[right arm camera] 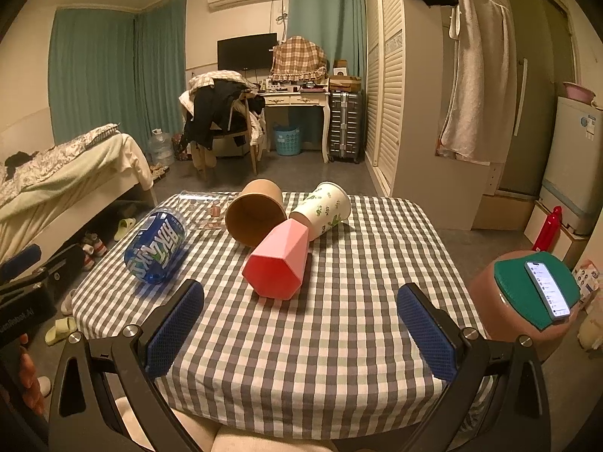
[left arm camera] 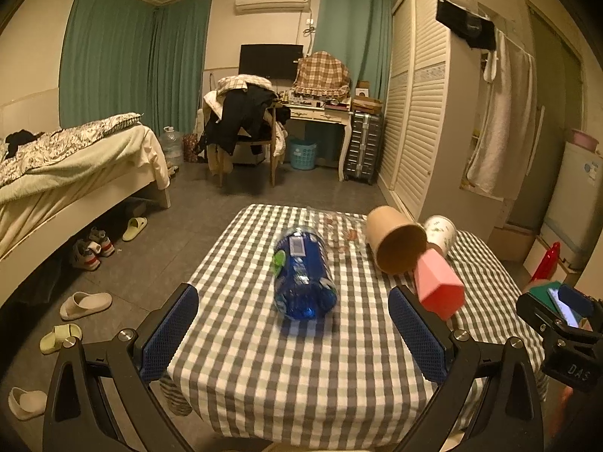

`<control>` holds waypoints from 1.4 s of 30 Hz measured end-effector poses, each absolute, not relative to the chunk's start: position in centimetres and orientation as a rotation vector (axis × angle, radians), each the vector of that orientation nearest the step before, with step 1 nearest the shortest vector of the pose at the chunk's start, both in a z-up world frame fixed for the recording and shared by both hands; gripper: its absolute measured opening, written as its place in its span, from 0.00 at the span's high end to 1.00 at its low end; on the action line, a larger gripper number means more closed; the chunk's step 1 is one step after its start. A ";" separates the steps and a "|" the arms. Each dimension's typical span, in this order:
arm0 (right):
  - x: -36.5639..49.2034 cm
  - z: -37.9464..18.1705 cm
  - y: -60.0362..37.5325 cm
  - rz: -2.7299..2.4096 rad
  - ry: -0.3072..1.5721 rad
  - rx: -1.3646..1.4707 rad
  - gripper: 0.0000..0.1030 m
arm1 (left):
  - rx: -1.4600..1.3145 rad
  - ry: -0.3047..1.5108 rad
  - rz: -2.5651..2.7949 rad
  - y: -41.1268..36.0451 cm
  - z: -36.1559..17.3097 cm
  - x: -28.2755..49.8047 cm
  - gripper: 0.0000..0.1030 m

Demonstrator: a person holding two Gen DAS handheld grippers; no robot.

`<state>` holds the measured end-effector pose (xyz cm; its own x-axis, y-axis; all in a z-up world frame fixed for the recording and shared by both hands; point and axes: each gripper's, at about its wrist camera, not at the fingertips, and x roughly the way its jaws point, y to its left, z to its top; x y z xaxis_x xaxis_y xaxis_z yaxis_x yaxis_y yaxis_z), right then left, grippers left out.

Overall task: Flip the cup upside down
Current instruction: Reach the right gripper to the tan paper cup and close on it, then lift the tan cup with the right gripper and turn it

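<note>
Table [right arm camera: 339, 331]: we see a gray-and-white checked cloth covering it, with every cup on its far half.
Blue cup [left arm camera: 303, 277]: the largest piece here, clear blue with a printed label; it lies on its side at the table's left, well apart from the other cups.
Brown cup [right arm camera: 255, 214]: a paper cup lying on its side, its mouth turned toward us; it sits between the blue cup and the white cup.
Pink cup [right arm camera: 277, 261]: faceted and lying on its side, with its flat base facing us; its far end touches the brown cup and the white cup.
White cup [right arm camera: 324, 209]: leaf-printed and tipped over, just right of the brown cup.
Left gripper [left arm camera: 294, 333]: our fingers are spread wide and empty, hovering over the near edge with the blue cup ahead.
Right gripper [right arm camera: 299, 333]: fingers likewise parted, grasping nothing, with the pink cup ahead.
Phone [right arm camera: 546, 290]: lit, resting on a green-topped stool right of the table.
</note>
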<state>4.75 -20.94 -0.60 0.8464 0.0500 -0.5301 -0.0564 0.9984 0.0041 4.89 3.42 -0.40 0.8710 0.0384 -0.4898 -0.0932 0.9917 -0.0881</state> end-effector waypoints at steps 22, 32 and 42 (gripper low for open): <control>27.5 -5.2 -11.6 0.092 0.817 -0.087 0.00 | -0.124 0.598 0.223 13.4 -4.5 14.8 0.00; 30.3 -7.0 -12.0 0.035 0.867 -0.145 0.09 | -0.133 0.633 0.195 13.4 -6.1 15.9 0.00; 28.5 -4.6 -11.9 0.016 0.806 -0.164 0.17 | -0.140 0.616 0.196 13.3 -4.8 14.5 0.00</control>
<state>28.47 -11.94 -4.59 0.6927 -0.0484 -0.7196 -0.0765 0.9872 -0.1401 14.53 13.30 -4.76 0.7983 0.1409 -0.5856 -0.2240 0.9720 -0.0716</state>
